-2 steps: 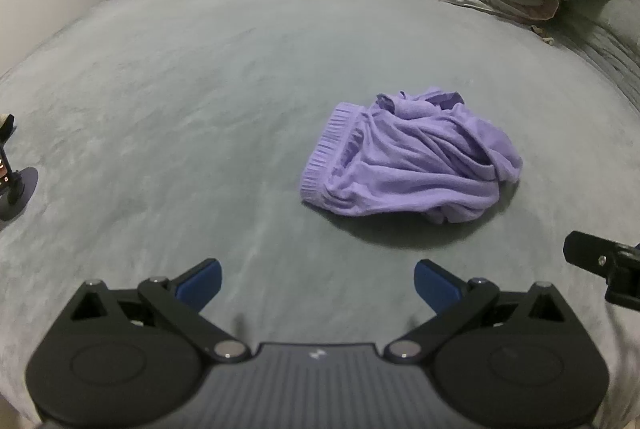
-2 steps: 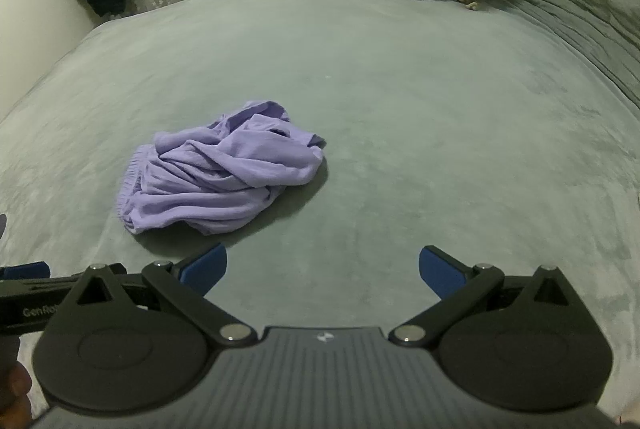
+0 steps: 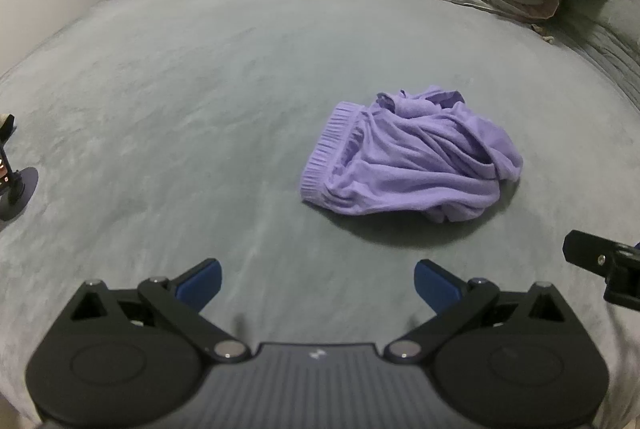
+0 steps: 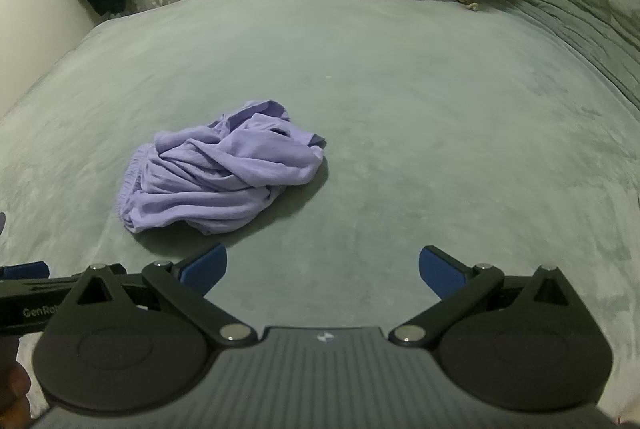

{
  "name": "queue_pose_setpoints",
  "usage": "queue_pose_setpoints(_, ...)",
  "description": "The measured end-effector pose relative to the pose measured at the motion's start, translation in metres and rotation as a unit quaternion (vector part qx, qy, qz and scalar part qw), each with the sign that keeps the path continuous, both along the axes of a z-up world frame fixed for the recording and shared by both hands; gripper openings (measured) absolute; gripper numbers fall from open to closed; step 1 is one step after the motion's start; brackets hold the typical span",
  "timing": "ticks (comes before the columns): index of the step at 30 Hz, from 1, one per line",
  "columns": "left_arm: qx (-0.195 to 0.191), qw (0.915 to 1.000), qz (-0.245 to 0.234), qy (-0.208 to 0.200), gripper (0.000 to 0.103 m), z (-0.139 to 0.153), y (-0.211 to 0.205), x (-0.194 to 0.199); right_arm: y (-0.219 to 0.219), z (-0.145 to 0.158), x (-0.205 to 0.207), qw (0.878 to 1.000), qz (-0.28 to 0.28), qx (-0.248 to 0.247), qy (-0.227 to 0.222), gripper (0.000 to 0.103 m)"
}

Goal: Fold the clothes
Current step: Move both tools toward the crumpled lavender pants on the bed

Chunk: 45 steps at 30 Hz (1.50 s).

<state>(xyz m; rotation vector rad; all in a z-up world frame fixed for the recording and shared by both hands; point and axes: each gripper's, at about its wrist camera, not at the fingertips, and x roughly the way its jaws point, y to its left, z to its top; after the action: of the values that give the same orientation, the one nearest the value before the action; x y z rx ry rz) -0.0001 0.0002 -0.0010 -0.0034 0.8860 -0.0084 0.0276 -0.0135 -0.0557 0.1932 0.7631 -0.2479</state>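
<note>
Both your left gripper [image 3: 318, 279] and right gripper [image 4: 323, 265] gape, grasping nothing, short of the crumpled lilac knit garment [image 3: 412, 159] on the grey-green plush bedspread [image 3: 200, 101].

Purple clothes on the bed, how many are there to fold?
1. The purple garment lies crumpled in a heap on the grey bed, ahead of both open grippers. It is bunched up, so a second piece hidden inside cannot be ruled out.
</note>
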Motion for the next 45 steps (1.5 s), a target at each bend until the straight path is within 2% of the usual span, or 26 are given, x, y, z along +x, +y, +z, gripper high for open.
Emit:
queue_pose_setpoints(26,-0.005,0.9999,0.006,0.015,0.103,-0.004,0.003,0.004,0.001,-0.003,0.006,1.0,0.005,0.009,0.014,0.103)
queue_pose_setpoints(35,-0.02,0.9994,0.025,0.012,0.103,0.004,0.021,0.004,0.001,-0.003,0.008,1.0,0.001,0.004,0.014,0.103)
queue_pose_setpoints(45,-0.024,0.9993,0.026,0.016,0.103,0.005,0.03,0.012,0.001,-0.002,0.019,0.999,0.004,0.024,0.024,0.103)
